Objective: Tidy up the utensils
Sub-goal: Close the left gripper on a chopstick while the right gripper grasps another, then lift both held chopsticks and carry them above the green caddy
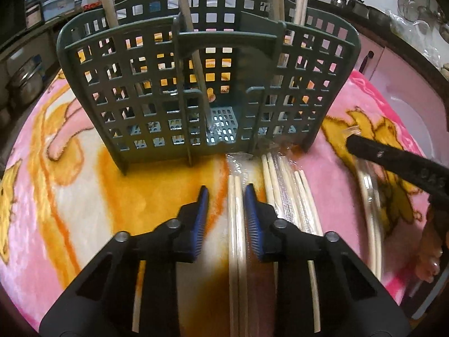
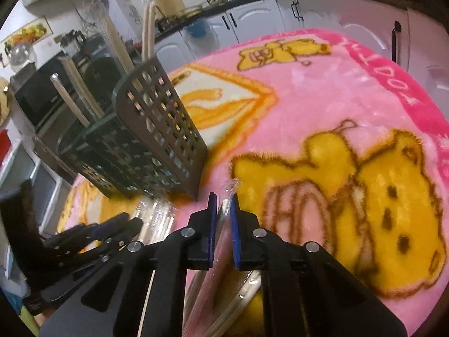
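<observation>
A: What lies under everything?
B: A plush pink blanket with fuzzy yellow bears, spread beneath both tongs.

A: And the next biggest thing?
B: A grey-green plastic caddy, a grid of square holes, standing upright just beyond the left tongs. Pale wooden sticks stand in its compartments.

A: What do the left tongs hold?
B: Its ribbed blue pads are nearly closed around a pair of pale chopsticks in a clear wrapper; whether they press it I cannot tell. More wrapped chopsticks lie just right of them.

A: The right tongs?
B: The right tongs are clamped narrowly on a glossy wrapped chopstick pair, the caddy off to their left.
</observation>
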### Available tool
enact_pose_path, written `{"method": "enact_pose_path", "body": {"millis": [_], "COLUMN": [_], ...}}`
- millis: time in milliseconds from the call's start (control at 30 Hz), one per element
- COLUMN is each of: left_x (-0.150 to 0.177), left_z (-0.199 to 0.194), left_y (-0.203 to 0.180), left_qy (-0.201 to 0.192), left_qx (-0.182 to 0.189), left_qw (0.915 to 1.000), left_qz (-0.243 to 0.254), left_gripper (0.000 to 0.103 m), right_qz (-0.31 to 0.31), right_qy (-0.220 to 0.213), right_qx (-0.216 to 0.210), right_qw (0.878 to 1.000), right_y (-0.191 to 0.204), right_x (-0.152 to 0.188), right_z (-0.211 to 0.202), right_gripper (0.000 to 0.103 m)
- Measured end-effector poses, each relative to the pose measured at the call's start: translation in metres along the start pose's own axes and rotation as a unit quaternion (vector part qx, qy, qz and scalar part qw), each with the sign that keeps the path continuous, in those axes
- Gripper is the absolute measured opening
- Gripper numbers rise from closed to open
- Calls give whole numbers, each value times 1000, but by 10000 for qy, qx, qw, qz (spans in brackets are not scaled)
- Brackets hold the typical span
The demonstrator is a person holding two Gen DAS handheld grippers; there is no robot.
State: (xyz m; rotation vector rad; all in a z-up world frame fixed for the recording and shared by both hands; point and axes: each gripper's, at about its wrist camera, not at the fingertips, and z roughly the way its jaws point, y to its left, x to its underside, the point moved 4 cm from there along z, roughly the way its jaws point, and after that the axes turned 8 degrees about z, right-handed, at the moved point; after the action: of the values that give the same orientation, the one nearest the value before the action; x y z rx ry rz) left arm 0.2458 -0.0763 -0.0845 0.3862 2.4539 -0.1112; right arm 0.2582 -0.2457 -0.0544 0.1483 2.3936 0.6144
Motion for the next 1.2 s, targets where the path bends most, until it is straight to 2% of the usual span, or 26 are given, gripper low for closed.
{"method": "enact_pose_path", "body": {"millis": [133, 400, 667, 967, 1200], "left_x": [0, 12, 15, 0, -7], "left_z": [0, -18, -64, -109, -135], "left_y": [8, 34, 58, 63, 66], "left_qy": [5, -63, -565, -1221, -1587], "left_qx": [66, 231, 234, 143, 160], "left_qw": [9999, 9986, 9953, 9880, 9824], "left_qz": [-123, -462, -746, -938, -975], "left_gripper": [8, 8, 8, 7, 7], "right_qz": [-100, -339, -640, -987, -1180], "right_qy": [-132, -388, -684, -1021, -1212], "right_qx": [-138, -290, -472, -650, -790], "right_qw": [9998, 9983, 9945, 9877, 9824], "right_y": [9, 29, 54, 80, 99], "right_x": [0, -1, -2, -1, 0], "right_z": [-12, -37, -62, -89, -105], "right_gripper": [9, 8, 7, 6, 5]}}
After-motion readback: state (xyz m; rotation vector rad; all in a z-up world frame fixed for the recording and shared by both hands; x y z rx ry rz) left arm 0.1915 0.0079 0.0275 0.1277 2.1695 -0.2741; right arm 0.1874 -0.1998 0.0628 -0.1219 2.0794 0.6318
